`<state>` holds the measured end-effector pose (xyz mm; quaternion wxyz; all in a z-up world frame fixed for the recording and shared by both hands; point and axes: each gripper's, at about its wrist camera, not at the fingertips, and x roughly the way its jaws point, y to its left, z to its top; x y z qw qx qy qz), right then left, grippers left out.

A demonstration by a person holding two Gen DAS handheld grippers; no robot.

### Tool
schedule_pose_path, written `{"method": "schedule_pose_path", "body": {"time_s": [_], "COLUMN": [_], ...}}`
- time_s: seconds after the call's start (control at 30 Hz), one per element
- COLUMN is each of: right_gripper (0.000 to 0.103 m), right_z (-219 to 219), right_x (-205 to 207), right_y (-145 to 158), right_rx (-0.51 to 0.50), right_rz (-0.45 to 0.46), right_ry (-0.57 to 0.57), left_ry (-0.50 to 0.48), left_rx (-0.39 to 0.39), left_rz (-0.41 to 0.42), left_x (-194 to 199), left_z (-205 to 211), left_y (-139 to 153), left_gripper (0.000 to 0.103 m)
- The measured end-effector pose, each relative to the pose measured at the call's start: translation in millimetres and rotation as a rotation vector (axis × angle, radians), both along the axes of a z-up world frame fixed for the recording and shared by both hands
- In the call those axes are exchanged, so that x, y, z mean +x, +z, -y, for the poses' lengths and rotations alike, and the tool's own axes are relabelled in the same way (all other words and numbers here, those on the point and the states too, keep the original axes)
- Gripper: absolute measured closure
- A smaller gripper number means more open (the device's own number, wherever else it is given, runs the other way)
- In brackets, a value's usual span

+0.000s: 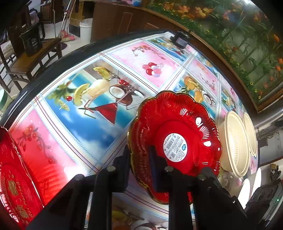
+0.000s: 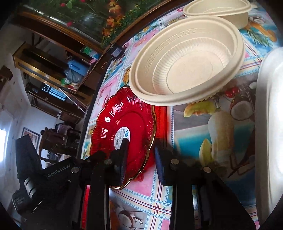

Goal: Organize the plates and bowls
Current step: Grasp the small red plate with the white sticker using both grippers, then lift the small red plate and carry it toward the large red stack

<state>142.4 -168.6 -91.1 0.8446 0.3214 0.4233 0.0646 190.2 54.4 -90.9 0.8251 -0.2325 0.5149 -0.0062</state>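
Observation:
A red scalloped plate (image 1: 176, 131) with a gold rim and a white sticker sits on the fruit-print tablecloth. My left gripper (image 1: 139, 159) straddles its near rim, one finger outside and one inside; I cannot tell if it clamps the rim. In the right wrist view my right gripper (image 2: 141, 146) also straddles the plate (image 2: 127, 123) rim, with a visible gap between finger and rim. A stack of cream paper bowls (image 2: 187, 58) overlaps the plate's far edge. Another cream bowl (image 2: 217, 12) lies behind. Both also show in the left wrist view (image 1: 235, 141).
A red printed box (image 1: 16, 178) lies at the left edge of the table. A white tray or plate (image 2: 268, 123) is at the right. A small black device (image 1: 180, 39) sits at the table's far edge. A wooden chair (image 1: 30, 60) stands beyond the table.

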Motion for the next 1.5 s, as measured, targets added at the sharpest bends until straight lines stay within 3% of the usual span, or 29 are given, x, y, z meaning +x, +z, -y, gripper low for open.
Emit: {"method": "schedule_pose_path", "body": {"time_s": [0.07,0.13,0.4,0.77,1.2,1.5], "right_gripper": [0.088,0.09,0.091,0.091,0.091,0.091], "right_z": [3,7,9,8,-21,-38], "right_x": [0,2,1,0,-13,-25], "right_y": [-2,-4,-6,-5,27,43], "right_rx": [0.0,0.026,0.036,0.084,0.027,-0.029], "right_rz": [-0.007,-0.012,-0.011,-0.014,0.104,0.175], "right_ry": [-0.012,-0.019,-0.029,-0.014,0.057,0.097], "left_ry": [0.008,0.009,0.024,0.054,0.053,0.032], "left_rx": [0.006,0.012,0.068,0.049,0.084,0.1], "left_rz": [0.0,0.006,0.022,0.071,0.238,0.292], "left_x": [0,-1,-7,-27,-63,-82], "left_z": [-1,-1,5,-4,-18,-32], "left_y": [0,0,1,18,59,67], "left_gripper": [0.091,0.092,0.091,0.092,0.092,0.092]}}
